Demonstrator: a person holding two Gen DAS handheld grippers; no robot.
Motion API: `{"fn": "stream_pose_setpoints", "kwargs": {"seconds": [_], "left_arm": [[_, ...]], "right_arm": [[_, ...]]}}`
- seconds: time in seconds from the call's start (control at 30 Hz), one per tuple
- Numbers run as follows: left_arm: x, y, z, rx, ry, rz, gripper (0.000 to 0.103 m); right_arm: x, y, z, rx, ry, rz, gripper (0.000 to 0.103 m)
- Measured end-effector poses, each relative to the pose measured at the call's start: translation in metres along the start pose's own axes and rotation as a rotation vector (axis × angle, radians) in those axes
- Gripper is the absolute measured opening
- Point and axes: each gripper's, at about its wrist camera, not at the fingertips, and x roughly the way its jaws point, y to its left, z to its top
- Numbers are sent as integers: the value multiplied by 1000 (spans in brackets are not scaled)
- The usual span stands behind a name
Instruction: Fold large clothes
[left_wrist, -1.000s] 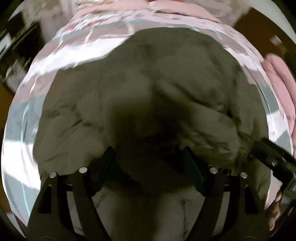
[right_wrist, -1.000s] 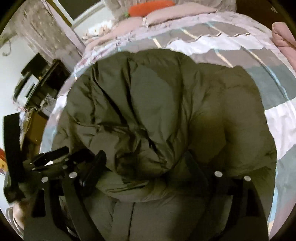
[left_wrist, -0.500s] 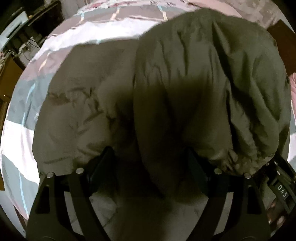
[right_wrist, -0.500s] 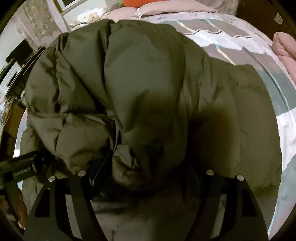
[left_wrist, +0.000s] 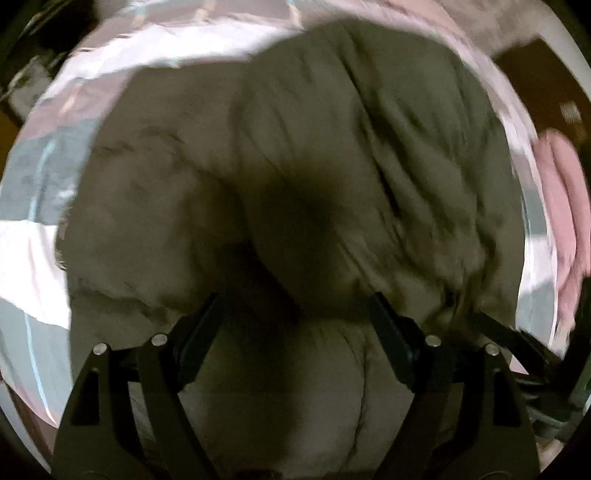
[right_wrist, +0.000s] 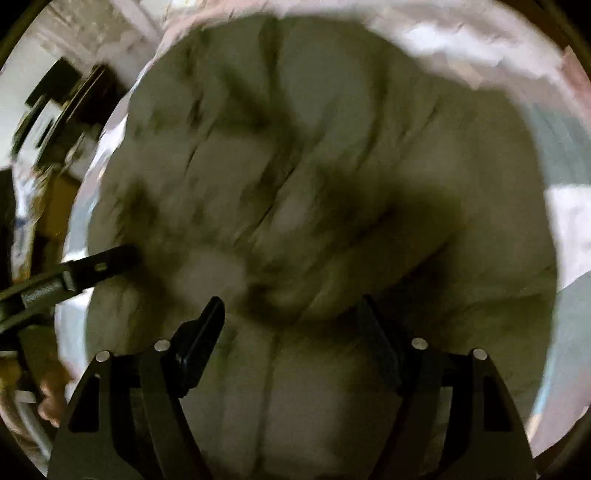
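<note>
Since half a second ago the lifted flap has dropped over the coat (left_wrist: 351, 184) on the bed (left_wrist: 33, 258). Left gripper (left_wrist: 295, 314) and right gripper (right_wrist: 291, 317) both spread wide, nothing pinched. Press fold flat, align edges first.

jacket (left_wrist: 332, 184) spread on bed (left_wrist: 33, 258), folded part on its right half, blanket (left_wrist: 561, 206) at right

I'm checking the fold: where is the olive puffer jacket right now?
The olive puffer jacket fills the middle of both wrist views, lying bunched on the striped bedspread, with the pink blanket to its right in the left wrist view.
</note>
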Motion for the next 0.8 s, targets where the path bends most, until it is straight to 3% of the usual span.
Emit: {"fn": "stream_pose_setpoints", "kwargs": {"seconds": [0.1,0.17,0.27,0.37,0.47,0.67,0.8], "left_arm": [[31,-12,-1,55,58,56,82],[49,-13,6,64,53,101,84],[57,-8,19,30,0,110,84],[57,-12,31,65,-88,164,84],[57,-14,29,90,-71,174,84],[22,11,8,83,-56,92,85],[38,44,3,60,-17,208,85]], "right_arm": [[22,-5,6,3,15,-85,75],[35,-16,21,57,10,-88,75],[49,-25,43,97,-39,-66,75],[57,-22,53,40,-137,-81,75],[56,-17,50,24,-111,-107,75],[17,-10,20,-55,-49,-166,77],[14,-40,18,2,-45,-210,77]]}}
